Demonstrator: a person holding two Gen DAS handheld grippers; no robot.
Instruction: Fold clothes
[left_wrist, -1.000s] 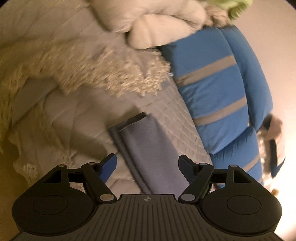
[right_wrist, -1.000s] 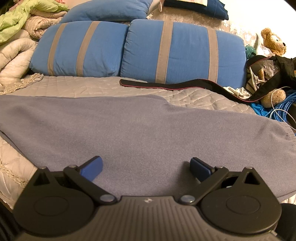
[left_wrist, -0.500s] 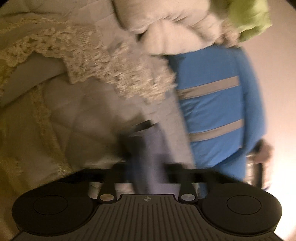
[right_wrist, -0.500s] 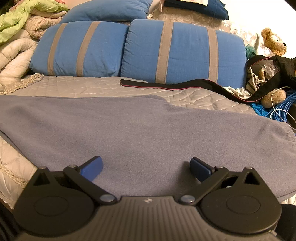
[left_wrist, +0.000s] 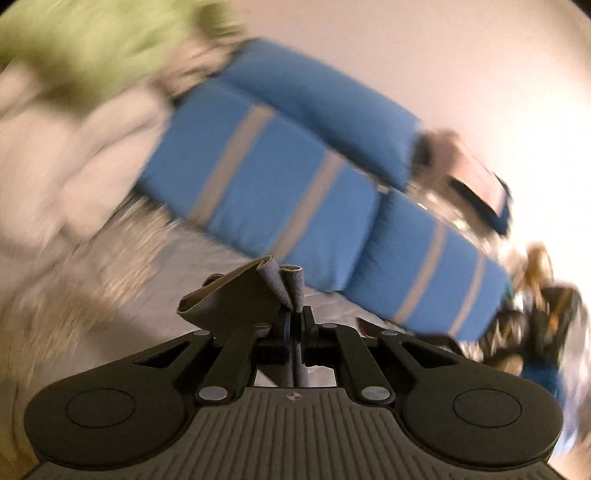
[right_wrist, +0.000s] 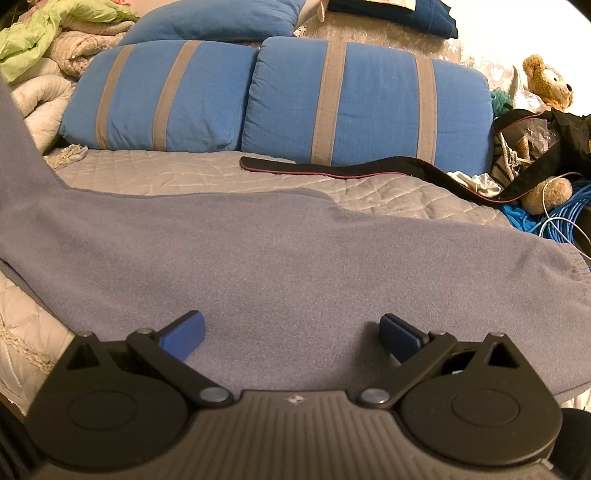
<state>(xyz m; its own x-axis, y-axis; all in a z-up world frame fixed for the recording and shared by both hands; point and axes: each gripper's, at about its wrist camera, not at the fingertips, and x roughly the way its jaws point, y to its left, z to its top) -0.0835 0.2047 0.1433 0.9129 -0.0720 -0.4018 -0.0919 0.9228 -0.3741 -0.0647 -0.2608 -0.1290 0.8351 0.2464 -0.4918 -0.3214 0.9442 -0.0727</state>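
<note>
My left gripper (left_wrist: 294, 320) is clamped on a bunched end of the grey-blue garment (right_wrist: 295, 266), lifted clear of the quilted bed (right_wrist: 155, 173). The garment's body lies flat along the bed's near edge, directly under my right gripper (right_wrist: 291, 334), whose jaws stand wide apart.

Bed (right_wrist: 155, 173) with a quilted grey cover is carrying a grey-blue garment (right_wrist: 280, 258) lying spread across it, two striped blue pillows (right_wrist: 365, 107) behind, and a black strap (right_wrist: 332, 168) lying between them.
</note>
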